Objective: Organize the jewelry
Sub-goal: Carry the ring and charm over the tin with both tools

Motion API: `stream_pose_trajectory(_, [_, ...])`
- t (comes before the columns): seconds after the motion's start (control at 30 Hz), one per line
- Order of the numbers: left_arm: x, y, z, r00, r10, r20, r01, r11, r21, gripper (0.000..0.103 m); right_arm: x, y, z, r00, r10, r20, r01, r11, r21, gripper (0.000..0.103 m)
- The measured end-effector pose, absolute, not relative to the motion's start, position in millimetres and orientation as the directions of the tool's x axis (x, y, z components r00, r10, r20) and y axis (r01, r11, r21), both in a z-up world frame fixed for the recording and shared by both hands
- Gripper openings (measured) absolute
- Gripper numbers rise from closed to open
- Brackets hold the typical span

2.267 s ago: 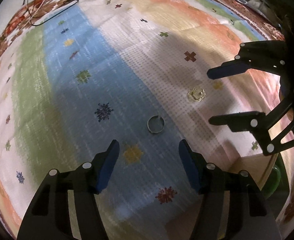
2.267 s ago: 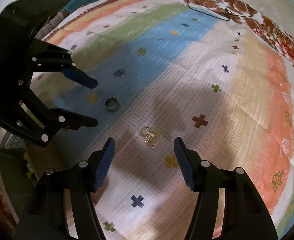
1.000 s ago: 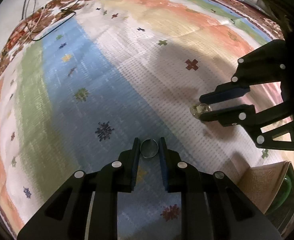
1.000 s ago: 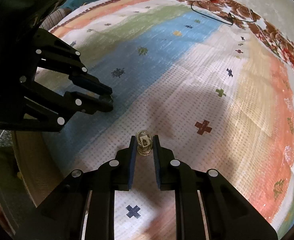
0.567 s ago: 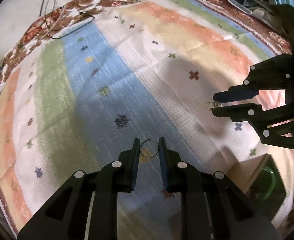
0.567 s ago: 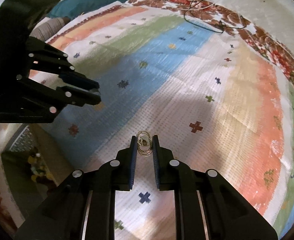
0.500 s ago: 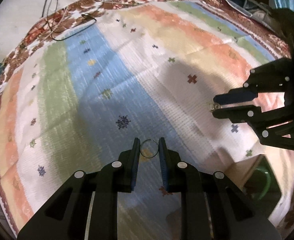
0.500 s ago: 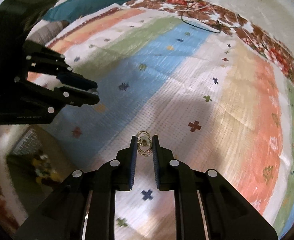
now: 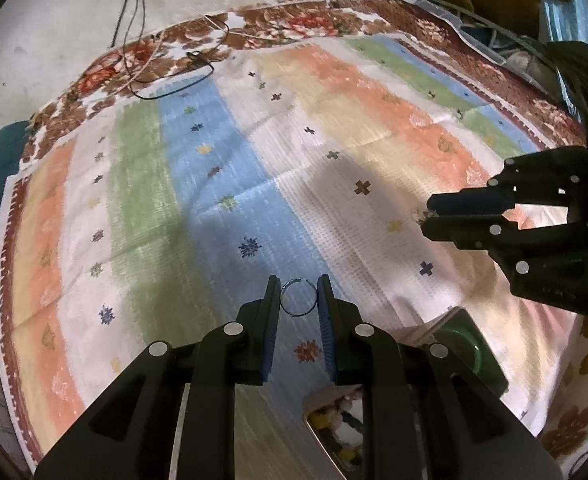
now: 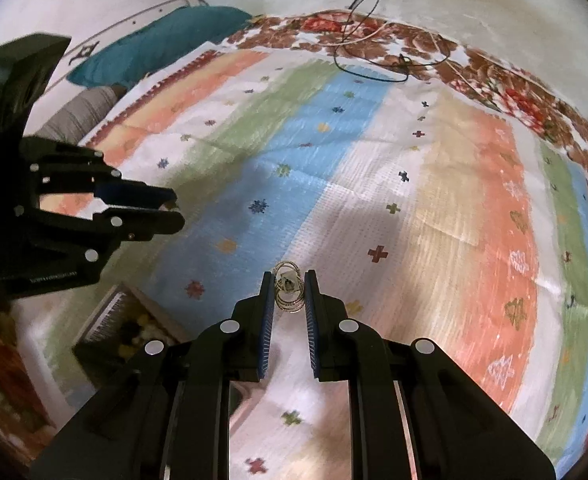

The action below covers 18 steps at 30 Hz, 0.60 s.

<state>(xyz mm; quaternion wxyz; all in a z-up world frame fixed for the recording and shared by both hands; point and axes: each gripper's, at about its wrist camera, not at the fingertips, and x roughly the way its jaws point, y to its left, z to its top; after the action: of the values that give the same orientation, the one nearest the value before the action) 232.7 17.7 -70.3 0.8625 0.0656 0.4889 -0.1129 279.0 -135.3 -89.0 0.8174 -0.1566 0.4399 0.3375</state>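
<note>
A thin silver open-ended ring (image 9: 298,297) is pinched between the blue pads of my left gripper (image 9: 298,294), held in the air above the striped cloth (image 9: 221,184). A cluster of gold wire rings (image 10: 288,288) with a small stone sits between the pads of my right gripper (image 10: 288,286), also lifted off the cloth. From the left wrist view the right gripper (image 9: 428,212) is at the right with a glint of gold at its tips. The left gripper (image 10: 175,210) shows at the left of the right wrist view.
A wooden jewelry box (image 9: 450,324) with a green lining lies below the grippers; its compartments (image 10: 133,328) hold yellow and dark pieces. Black and white cables (image 9: 173,76) lie at the cloth's far edge. A teal cushion (image 10: 161,44) rests against the wall.
Both grippers closed on their rings, then rose off the cloth with them. The cloth now looks farther away and the box has come into view below.
</note>
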Motion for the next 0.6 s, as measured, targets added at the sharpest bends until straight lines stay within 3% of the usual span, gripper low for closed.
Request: stream_pose_trajectory(0.6, [186, 18, -25, 0.591, -0.108, -0.799, 0.154, 0.988, -0.02, 0.018, 237, -151, -51, 0.493, 0.378, -0.784, -0.532, 0.843, 0.072, 0.016])
